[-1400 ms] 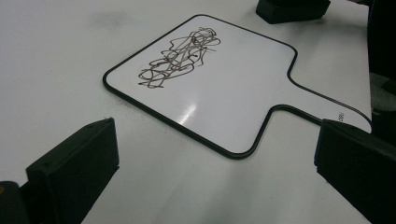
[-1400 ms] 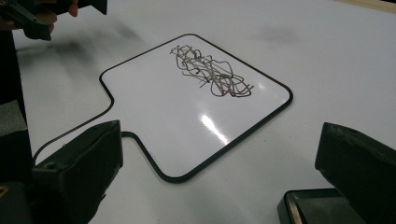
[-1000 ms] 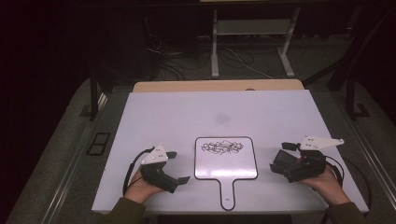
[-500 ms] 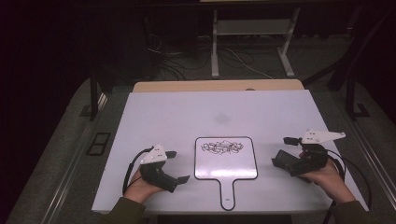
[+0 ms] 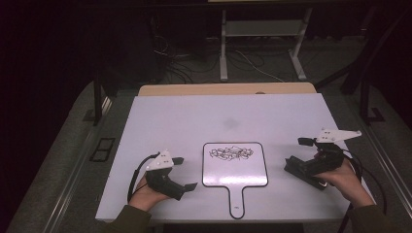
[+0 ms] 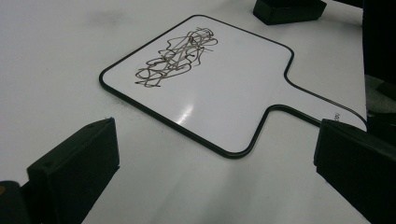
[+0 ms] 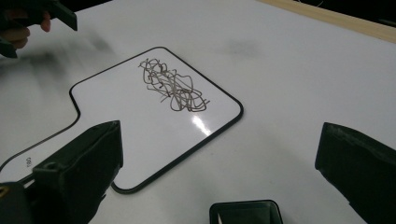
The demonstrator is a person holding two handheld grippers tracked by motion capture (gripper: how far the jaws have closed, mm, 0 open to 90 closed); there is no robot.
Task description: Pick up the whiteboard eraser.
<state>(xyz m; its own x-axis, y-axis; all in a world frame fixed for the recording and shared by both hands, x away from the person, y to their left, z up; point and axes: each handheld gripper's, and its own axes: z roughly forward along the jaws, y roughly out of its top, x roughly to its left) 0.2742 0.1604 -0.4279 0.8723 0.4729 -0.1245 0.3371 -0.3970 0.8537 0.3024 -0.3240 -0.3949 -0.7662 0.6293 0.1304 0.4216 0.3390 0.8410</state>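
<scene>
A white paddle-shaped board (image 5: 234, 167) with a black rim lies flat at the table's near middle, its handle toward the person. A tangle of dark scribble (image 5: 231, 153) covers its upper part; the scribble (image 6: 175, 58) (image 7: 173, 86) is also in both gripper views. My left gripper (image 5: 185, 173) rests left of the board, open, nothing between its jaws. My right gripper (image 5: 296, 154) hovers right of the board, open and holding nothing. A small black block (image 7: 245, 212) lies on the table just below it; the same block (image 6: 289, 9) sits beyond the board's far corner in the left gripper view.
The white tabletop (image 5: 223, 116) stretches bare behind the board, with a wooden strip (image 5: 228, 89) along its far edge. A metal stand (image 5: 260, 29) and cables lie on the dark floor beyond.
My right gripper has lifted a little and drifted right, away from the board. The left gripper and the board have stayed put.
</scene>
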